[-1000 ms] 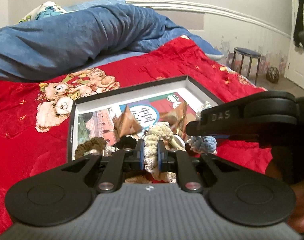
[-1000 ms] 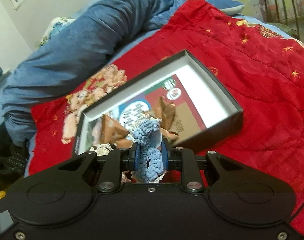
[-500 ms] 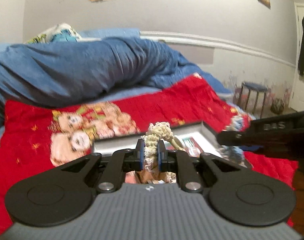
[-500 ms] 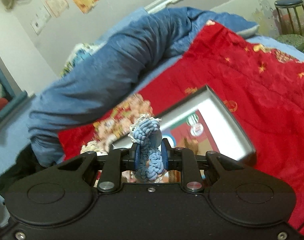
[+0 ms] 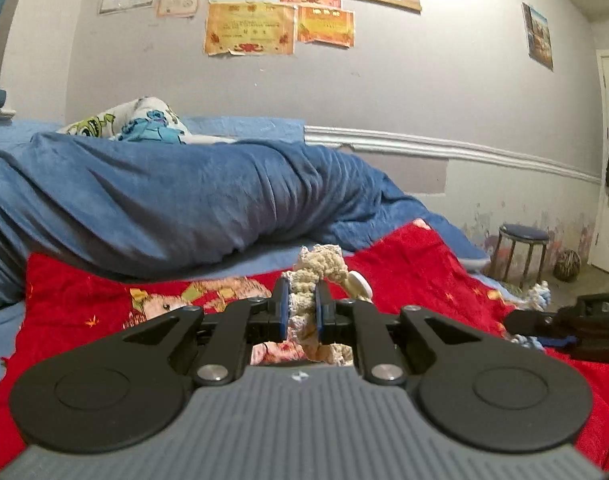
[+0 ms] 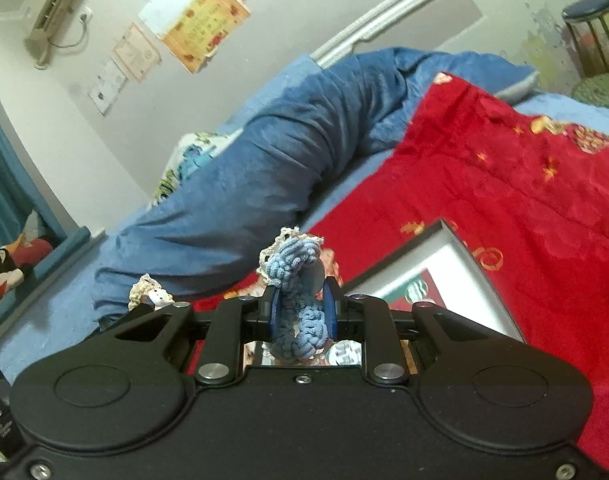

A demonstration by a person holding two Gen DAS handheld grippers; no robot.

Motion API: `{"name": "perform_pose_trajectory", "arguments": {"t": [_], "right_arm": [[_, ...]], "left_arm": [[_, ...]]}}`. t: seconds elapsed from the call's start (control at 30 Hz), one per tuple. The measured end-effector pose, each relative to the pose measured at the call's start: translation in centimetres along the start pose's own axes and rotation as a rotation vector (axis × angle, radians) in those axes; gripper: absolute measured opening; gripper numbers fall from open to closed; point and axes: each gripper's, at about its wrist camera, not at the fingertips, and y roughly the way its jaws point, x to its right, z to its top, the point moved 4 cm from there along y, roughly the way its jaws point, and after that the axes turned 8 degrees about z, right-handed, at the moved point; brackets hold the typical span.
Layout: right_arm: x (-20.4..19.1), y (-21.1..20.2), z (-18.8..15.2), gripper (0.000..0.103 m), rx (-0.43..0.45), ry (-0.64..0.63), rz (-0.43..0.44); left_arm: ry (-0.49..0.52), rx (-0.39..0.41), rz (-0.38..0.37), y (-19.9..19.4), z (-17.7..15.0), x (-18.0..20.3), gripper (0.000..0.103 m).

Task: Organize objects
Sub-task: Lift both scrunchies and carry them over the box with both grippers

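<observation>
My left gripper [image 5: 300, 304] is shut on a cream crocheted piece [image 5: 318, 270] with a white button, held up above the red blanket [image 5: 424, 276]. At the right edge of the left wrist view the right gripper [image 5: 516, 322] shows from the side with pale blue yarn. In the right wrist view my right gripper [image 6: 302, 306] is shut on a blue crocheted piece [image 6: 294, 284] edged in cream lace. Below and right of it lies the black box [image 6: 478, 276] with a white inside and printed cards. The cream piece [image 6: 150, 294] shows low on the left.
A rolled blue duvet [image 5: 176, 204] lies across the bed behind the red blanket [image 6: 524, 208]. A cartoon-print pillow [image 5: 140, 122] sits at the wall. A stool [image 5: 520, 248] and a round woven ball [image 5: 566, 266] stand on the floor to the right.
Both grippers have risen and tilted upward with their crocheted pieces. The box has dropped out of the left wrist view and slid low in the right wrist view; the wall and posters now show.
</observation>
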Motion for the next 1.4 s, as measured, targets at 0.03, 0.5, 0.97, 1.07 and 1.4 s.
{"name": "perform_pose_trajectory", "arguments": {"t": [0.03, 0.5, 0.97, 1.07, 1.4], "right_arm": [[0.0, 0.3, 0.1, 0.021, 0.000, -0.001, 0.004], [2.3, 9.2, -1.3, 0.021, -0.111, -0.047, -0.029], [3.6, 13.6, -6.1, 0.021, -0.241, -0.127, -0.157], [3.4, 13.8, -6.7, 0.021, -0.255, -0.123, -0.143], [3.0, 14.2, -7.7, 0.021, -0.290, -0.137, -0.149]], "left_arm": [[-0.012, -0.001, 0.000, 0.4, 0.1, -0.4, 0.016], [0.061, -0.127, 0.039, 7.3, -2.7, -1.7, 0.016], [0.223, -0.365, 0.022, 10.2, -9.6, 1.7, 0.016], [0.262, -0.381, 0.017, 10.1, -10.0, 2.5, 0.016], [0.235, -0.443, 0.036, 10.4, -9.9, 1.8, 0.016]]}}
